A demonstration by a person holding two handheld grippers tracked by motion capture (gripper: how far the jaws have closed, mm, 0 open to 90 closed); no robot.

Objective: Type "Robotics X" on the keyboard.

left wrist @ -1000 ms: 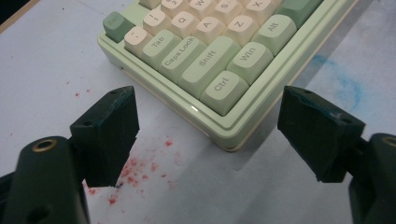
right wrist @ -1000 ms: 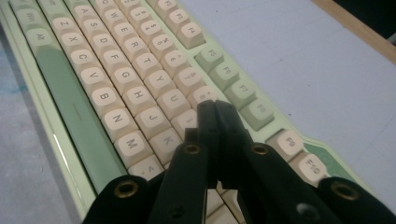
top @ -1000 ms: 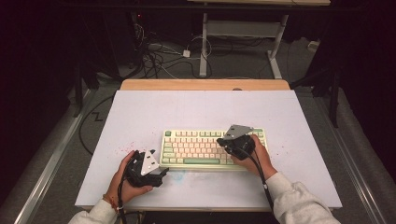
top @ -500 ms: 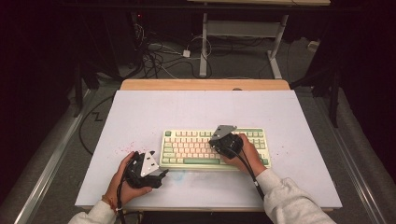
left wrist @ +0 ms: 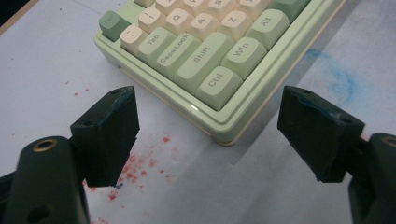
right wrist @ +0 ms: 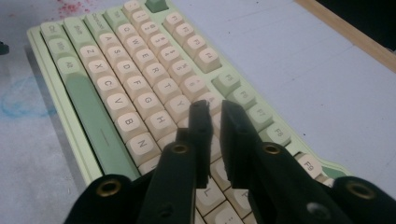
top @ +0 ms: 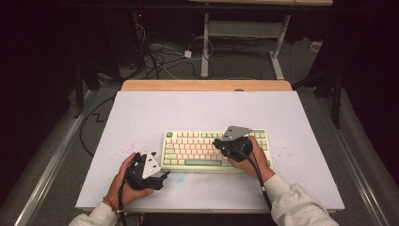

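The keyboard [top: 216, 150] lies flat on the bench [top: 141, 113], under the right gripper [right wrist: 215, 112]. It looks hard and a bit heavy, with loose little keys. That gripper's jaws have just been opening a crack, nothing between them. The left gripper [left wrist: 205, 135] is spread wide at the keyboard's corner. Hold it by the edges.

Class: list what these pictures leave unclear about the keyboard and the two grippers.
- High view: keyboard legends too small; its right part is behind the right gripper and hand.
- Right gripper view: the jaws cover the keys beneath them; contact unclear.
- Left gripper view: left gripper frames one corner; the top edge cuts off the rest.
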